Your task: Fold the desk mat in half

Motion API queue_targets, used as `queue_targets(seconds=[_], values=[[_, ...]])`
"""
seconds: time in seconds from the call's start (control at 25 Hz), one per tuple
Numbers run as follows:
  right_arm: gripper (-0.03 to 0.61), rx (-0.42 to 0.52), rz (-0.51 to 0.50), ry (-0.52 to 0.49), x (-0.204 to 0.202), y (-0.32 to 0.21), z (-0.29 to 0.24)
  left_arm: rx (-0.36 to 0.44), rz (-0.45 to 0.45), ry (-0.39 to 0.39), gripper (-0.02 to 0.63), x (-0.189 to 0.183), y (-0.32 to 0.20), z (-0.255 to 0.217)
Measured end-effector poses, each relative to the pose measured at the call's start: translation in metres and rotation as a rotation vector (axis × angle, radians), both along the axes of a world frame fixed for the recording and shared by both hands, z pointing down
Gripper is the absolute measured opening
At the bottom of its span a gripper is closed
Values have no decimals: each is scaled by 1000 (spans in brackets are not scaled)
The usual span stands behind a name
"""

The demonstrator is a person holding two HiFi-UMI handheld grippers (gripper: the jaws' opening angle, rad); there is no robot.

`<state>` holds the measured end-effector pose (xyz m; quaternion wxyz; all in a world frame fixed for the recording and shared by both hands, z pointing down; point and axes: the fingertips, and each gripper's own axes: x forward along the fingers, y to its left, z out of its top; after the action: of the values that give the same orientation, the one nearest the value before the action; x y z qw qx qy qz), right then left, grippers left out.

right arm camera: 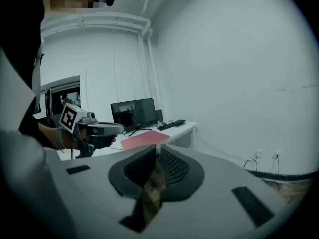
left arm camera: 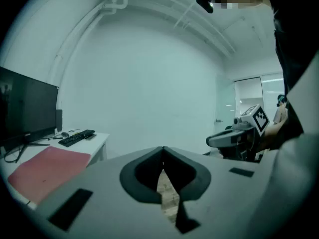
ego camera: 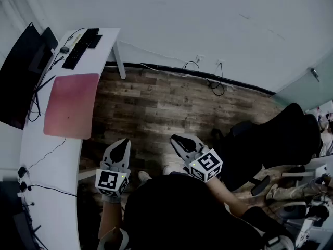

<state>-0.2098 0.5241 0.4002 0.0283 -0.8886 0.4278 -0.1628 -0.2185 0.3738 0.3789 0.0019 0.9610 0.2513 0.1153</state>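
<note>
The desk mat is pink and lies flat and unfolded on the white desk, at the left side of the scene. One long edge of it runs close along the right edge of the desk. Beyond the mat, at the far end of the desk, there is a black keyboard. To the left of the mat stands a dark monitor, with thin cables near its foot.

Both grippers are well apart from the mat. They hang over the wooden floor, to the right of the desk and close to the person's body. The left gripper is the nearer one to the desk, and the mat lies farther away and to the left of its tips. Its jaws are pressed together and hold nothing; only the floor shows below them. The right gripper is beside it, farther from the desk. Its jaws are also almost together, with only a thin slit between them, and nothing is held there. In the right gripper view, the mat appears far ahead, behind the left gripper.

At the right side of the scene stands a black chair.
</note>
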Motion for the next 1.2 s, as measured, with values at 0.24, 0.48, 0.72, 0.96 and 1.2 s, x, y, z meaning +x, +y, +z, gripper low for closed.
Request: queue_targets(seconds=[0.24, 0.48, 0.72, 0.96, 1.2], values=[[40, -4, -35, 53, -4, 15, -16, 3, -11, 37, 9, -1, 25, -19], [40, 14, -67, 130, -4, 26, -29, 30, -39, 62, 9, 2, 35, -29], [40, 46, -79, 141, 8, 45, -28, 61, -59, 100, 9, 10, 50, -34], [40, 70, -81, 169, 39, 33, -38, 46, -130, 96, 9, 35, 28, -40], [40, 49, -79, 208, 93, -3, -44, 29, -137, 143, 9, 90, -19, -47]])
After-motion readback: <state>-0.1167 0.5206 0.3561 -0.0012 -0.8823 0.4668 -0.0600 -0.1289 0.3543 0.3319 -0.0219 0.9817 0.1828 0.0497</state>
